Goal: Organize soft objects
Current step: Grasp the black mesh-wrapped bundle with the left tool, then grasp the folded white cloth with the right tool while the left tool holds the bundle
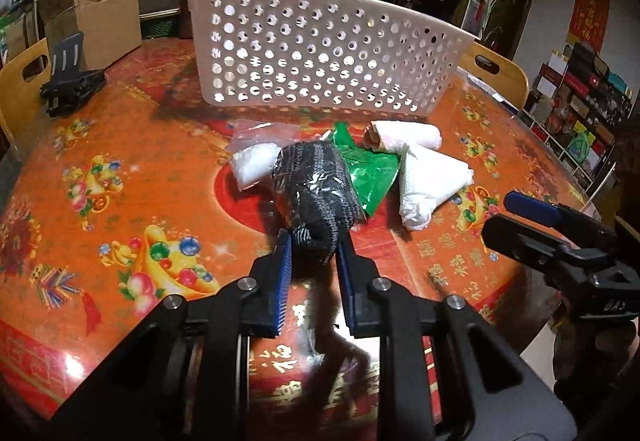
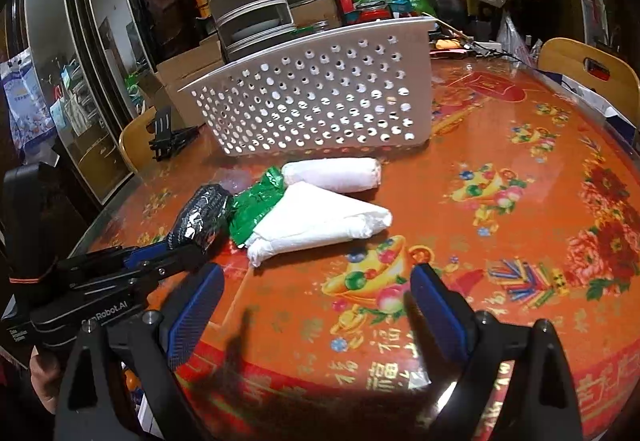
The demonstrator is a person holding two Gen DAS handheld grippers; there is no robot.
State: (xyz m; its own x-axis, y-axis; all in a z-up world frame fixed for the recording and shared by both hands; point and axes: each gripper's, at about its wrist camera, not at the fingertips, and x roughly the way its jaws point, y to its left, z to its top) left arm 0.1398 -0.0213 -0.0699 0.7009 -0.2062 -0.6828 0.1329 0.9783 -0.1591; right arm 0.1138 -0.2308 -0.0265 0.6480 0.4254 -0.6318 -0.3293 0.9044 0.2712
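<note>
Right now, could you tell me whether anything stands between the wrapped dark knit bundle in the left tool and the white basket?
Nothing blocks it. The left tool grips the knit bundle; the basket stands beyond. Only low items lie between: green foil bag, clear bag, paper roll.

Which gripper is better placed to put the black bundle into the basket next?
Left. The left gripper is shut on the black bundle, facing the basket. The right gripper is open, holds nothing and is off to the side.

The basket's (image 1: 320, 53) inside is hidden; contents perhaps nothing.
</note>
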